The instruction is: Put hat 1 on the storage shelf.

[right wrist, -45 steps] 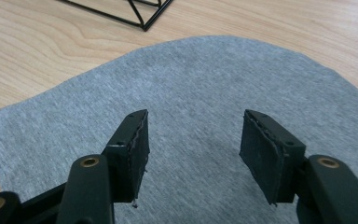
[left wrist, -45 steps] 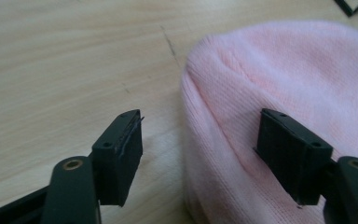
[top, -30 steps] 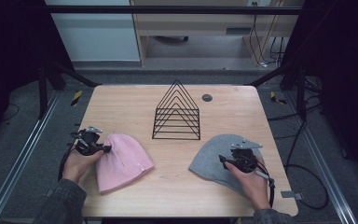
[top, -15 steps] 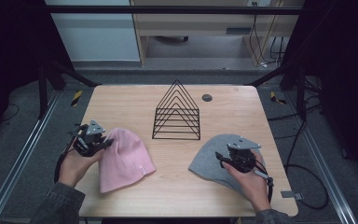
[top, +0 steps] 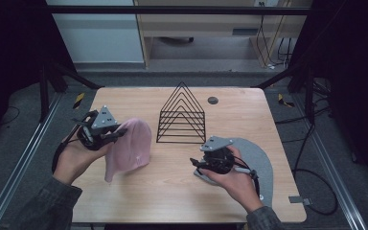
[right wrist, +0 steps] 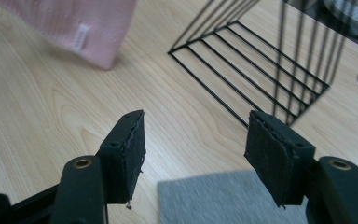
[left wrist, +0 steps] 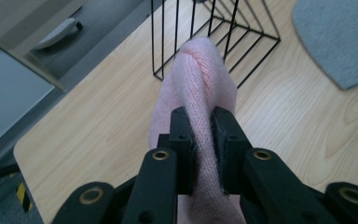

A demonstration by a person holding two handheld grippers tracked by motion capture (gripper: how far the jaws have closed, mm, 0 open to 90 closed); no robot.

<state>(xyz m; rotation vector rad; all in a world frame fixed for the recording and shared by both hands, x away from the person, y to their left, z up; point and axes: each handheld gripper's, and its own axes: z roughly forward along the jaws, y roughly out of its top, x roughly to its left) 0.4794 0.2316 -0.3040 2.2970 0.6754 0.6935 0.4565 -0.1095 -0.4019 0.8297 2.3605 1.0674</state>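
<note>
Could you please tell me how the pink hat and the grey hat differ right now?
The pink hat is clamped in the left gripper and hangs lifted; the grey hat lies flat on the table. Nothing sits between the open jaws of the right gripper, just above the grey hat's edge. Both look knitted.

The soft pink ribbed-knit cloth beanie [left wrist: 200, 88] is looking woolly and matt at the frame's centre in the left gripper view. The flat grey felt-like cloth hat [top: 258, 158], lower right in the high view, is appearing dull and slightly fuzzy. The thin black wire triangular rack [top: 183, 115] is showing as smooth painted metal. The pale wood-grain tabletop [top: 172, 191] is looking smooth with a faint sheen.
</note>
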